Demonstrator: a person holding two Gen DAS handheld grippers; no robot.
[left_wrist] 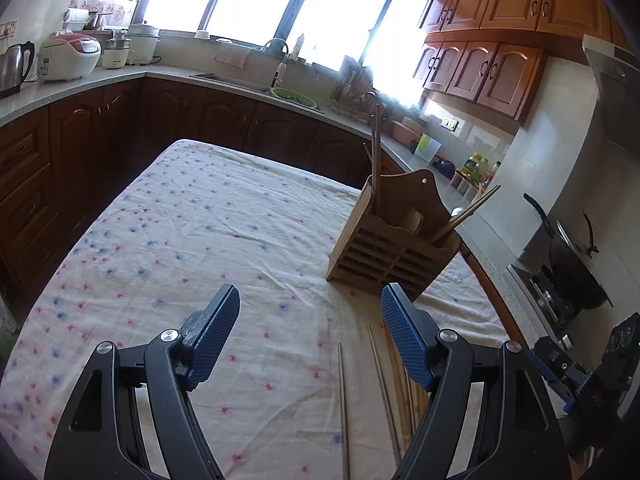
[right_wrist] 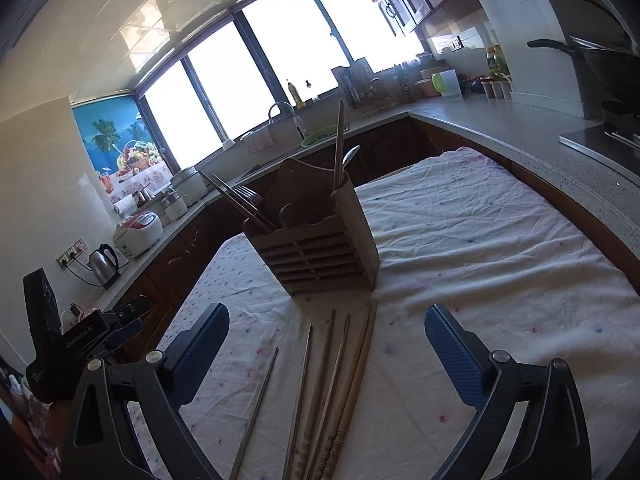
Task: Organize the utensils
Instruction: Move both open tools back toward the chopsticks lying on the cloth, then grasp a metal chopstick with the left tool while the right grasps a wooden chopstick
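A wooden slatted utensil holder (left_wrist: 390,252) stands on the cloth-covered table (left_wrist: 192,232); it also shows in the right wrist view (right_wrist: 320,244). Chopsticks lean out of its compartments (left_wrist: 376,160) (right_wrist: 240,200), and a spoon (right_wrist: 349,159) stands in one. Several loose chopsticks, wooden and metal, lie on the cloth in front of the holder (right_wrist: 332,384) (left_wrist: 344,408). My left gripper (left_wrist: 310,308) is open and empty above the cloth, left of the loose chopsticks. My right gripper (right_wrist: 326,320) is open and empty, just above the loose chopsticks.
Kitchen counters wrap around the table, with a sink (left_wrist: 240,78), a rice cooker (left_wrist: 68,56), a kettle (left_wrist: 12,66) and a dish rack (left_wrist: 356,84). A wok sits on the stove (left_wrist: 572,260) at the right. The left gripper's body shows in the right wrist view (right_wrist: 68,340).
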